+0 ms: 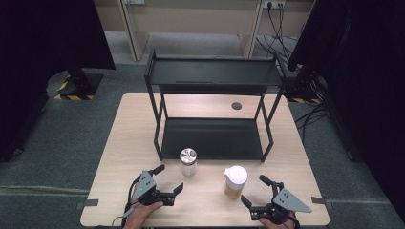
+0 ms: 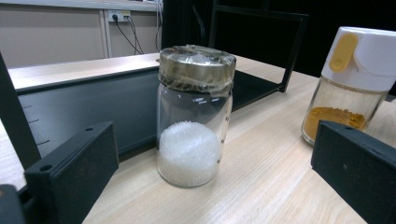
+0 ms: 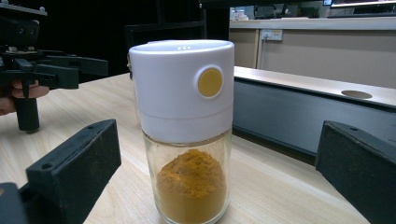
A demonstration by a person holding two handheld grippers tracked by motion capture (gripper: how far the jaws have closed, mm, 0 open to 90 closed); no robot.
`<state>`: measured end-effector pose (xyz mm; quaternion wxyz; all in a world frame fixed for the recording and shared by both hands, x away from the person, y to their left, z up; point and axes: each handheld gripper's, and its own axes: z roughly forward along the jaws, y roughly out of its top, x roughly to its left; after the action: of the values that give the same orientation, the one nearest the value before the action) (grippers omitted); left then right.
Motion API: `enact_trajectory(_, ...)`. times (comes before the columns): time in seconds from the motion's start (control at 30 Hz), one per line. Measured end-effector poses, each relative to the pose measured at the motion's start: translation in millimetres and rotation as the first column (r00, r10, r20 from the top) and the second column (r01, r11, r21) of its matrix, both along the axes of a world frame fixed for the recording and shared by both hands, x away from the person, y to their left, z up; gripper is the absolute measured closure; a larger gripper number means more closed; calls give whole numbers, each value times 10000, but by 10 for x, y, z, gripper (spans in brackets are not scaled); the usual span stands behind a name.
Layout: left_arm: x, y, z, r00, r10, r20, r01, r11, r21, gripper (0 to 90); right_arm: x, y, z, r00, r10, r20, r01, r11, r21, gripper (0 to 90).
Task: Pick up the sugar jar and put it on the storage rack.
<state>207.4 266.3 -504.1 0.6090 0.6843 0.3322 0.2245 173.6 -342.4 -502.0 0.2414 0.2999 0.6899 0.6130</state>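
Lab or test room. Grey carpet floor (image 1: 57, 143), black curtains (image 1: 43, 33) at both sides, stand bases with hazard-striped tape (image 1: 67, 97), wall sockets (image 1: 273, 4) with trailing cables (image 1: 313, 117). One pale wood tabletop (image 1: 129, 157) bearing a black rack (image 1: 212, 71).

In the left gripper view the white-capped glass shaker of orange powder (image 2: 348, 84) is cut off by the right edge and partly hidden behind a black jaw, while in the right gripper view the picture's bottom edge clips that shaker's base.
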Motion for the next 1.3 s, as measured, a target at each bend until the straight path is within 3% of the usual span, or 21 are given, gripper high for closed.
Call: enact_trajectory(1.3, 482, -372, 101, 9975, 367, -604, -325, 9970, 700, 14, 16, -17, -23, 9999, 10, -109, -8, 9998, 208, 4)
